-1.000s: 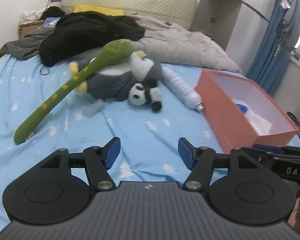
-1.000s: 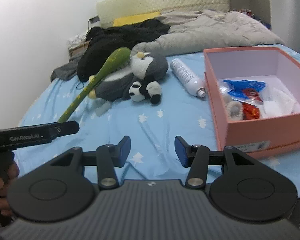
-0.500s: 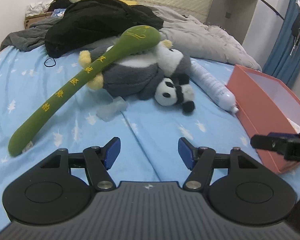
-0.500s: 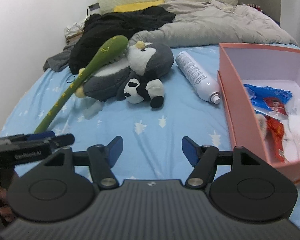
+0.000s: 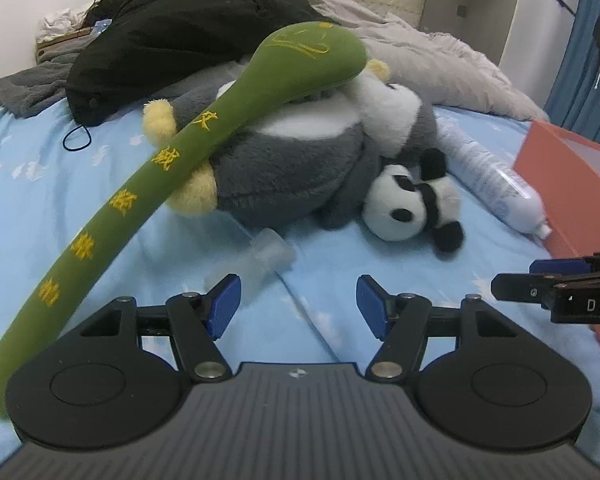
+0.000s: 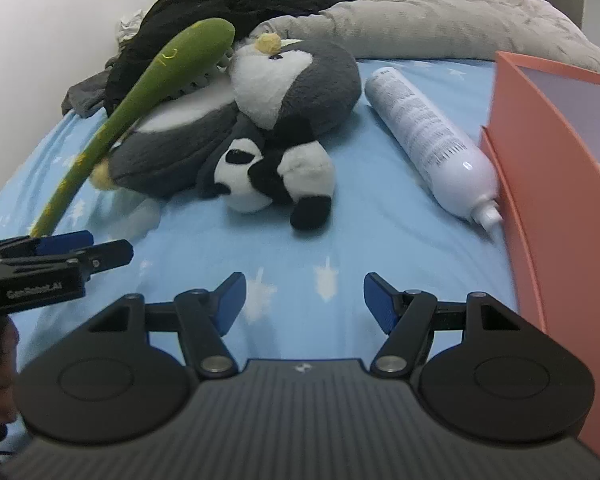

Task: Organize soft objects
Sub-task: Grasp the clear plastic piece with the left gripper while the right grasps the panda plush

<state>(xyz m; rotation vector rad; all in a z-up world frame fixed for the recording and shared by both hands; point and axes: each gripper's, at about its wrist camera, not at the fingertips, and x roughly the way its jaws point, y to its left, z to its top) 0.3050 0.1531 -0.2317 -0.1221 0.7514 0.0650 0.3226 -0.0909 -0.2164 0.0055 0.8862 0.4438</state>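
A grey and white plush penguin (image 5: 292,168) (image 6: 300,80) lies on the blue bed sheet (image 5: 40,200). A long green plush stick (image 5: 204,120) (image 6: 168,68) with yellow characters leans across it. A small panda plush (image 5: 412,208) (image 6: 268,176) rests against the penguin's front. My left gripper (image 5: 298,304) stands open just short of the toys, nothing between its blue pads. My right gripper (image 6: 304,304) is open too, over bare sheet in front of the panda. Each gripper shows at the edge of the other's view.
A white spray bottle (image 6: 428,128) (image 5: 492,184) lies beside an open orange box (image 6: 548,168) (image 5: 572,184) on the right. A small clear plastic piece (image 5: 260,264) sits just ahead of the left gripper. Black clothing (image 5: 172,36) and a grey duvet (image 6: 420,20) are piled behind the toys.
Both grippers have come forward and down toward the plush toys, which now look much larger. The right gripper's jaws have spread wider.
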